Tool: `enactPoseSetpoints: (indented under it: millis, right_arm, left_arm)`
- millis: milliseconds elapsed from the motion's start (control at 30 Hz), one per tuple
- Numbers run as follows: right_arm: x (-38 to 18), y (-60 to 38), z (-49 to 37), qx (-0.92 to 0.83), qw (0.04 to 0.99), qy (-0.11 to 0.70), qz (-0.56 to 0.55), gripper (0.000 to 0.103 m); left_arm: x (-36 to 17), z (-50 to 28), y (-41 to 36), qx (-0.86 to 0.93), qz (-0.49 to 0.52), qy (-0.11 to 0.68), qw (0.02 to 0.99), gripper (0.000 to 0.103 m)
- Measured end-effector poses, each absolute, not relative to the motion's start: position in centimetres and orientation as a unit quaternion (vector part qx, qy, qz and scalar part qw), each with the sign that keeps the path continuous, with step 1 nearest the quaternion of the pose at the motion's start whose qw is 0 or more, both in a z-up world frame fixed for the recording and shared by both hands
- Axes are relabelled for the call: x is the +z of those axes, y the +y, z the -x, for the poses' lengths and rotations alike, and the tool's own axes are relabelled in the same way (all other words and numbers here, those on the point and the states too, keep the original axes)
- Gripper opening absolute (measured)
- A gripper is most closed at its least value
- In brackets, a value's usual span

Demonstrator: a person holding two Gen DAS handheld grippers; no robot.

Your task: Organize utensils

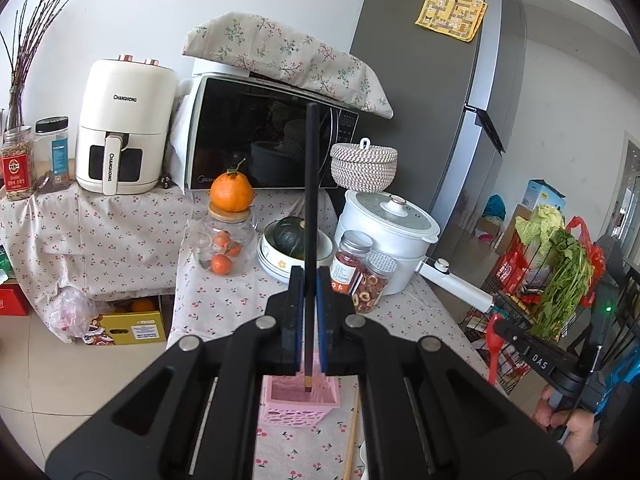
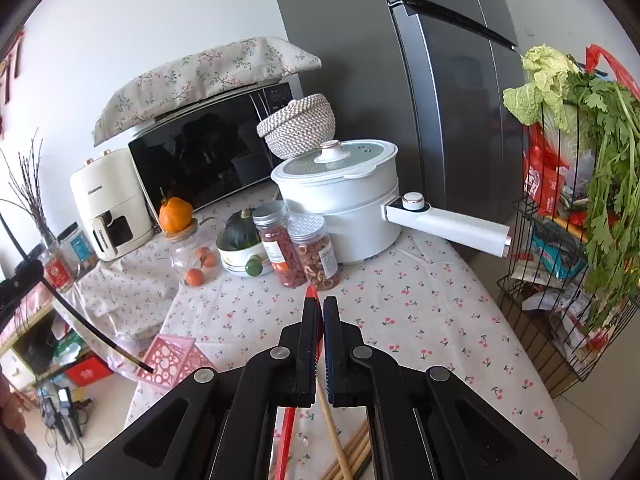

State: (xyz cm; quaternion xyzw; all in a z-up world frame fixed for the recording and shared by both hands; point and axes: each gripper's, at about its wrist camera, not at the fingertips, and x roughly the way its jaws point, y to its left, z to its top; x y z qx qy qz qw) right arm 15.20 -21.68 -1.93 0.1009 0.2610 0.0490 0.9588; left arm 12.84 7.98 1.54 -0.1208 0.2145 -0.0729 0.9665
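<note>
While my left gripper (image 1: 308, 312) stays out of the story no longer, its jaws are clamped tight on a black chopstick (image 1: 311, 216), whose lower tip hangs just inside the mouth of the pink basket (image 1: 300, 400). My right gripper (image 2: 319, 344), off to the right of the basket, is pinched on a red utensil (image 2: 286, 440). Beside the basket, wooden chopsticks (image 2: 348, 452) lie loose on the tablecloth (image 2: 420, 312). I judge sorting is under way: next, lower the chopstick into the basket, release, then bring the red piece over.
</note>
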Motion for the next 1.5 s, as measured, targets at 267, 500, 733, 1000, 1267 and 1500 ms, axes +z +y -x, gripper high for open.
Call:
enactPoseSetpoints:
  millis: [267,500,733,1000,1267,1500]
  right_arm:
    - [0.1,-16.9,-13.8,0.047,0.979,0.181,-0.086,0.003]
    - [2.1,-12.0,-14.3,0.043,0.988,0.126,-0.074,0.003]
    - [2.7,-6.1,-17.0,0.009,0.997,0.072,-0.035,0.003]
    - [0.7,-2.4,-19.5,-0.039,0.998,0.049,-0.004,0.003]
    - [-1.6,-2.9,-20.3,-0.02,0.994,0.108,-0.027,0.014]
    - [-0.2,-6.7,-19.3,0.019,0.985,0.16,-0.062,0.059]
  left_arm:
    - [-1.7,-16.7,7.5,-0.076,0.12,0.293,0.946,0.015]
    - [-0.5,-14.6,8.9,-0.049,0.119,0.291,0.948,0.067]
    - [-2.5,-14.1,13.0,0.003,0.156,0.378,0.913,0.074]
    - [-3.8,-14.0,16.2,0.025,0.17,0.401,0.9,0.075]
    - [-4.0,-14.0,16.1,0.021,0.166,0.406,0.898,0.076]
    - [-4.4,-14.0,14.4,-0.006,0.164,0.422,0.892,0.082]
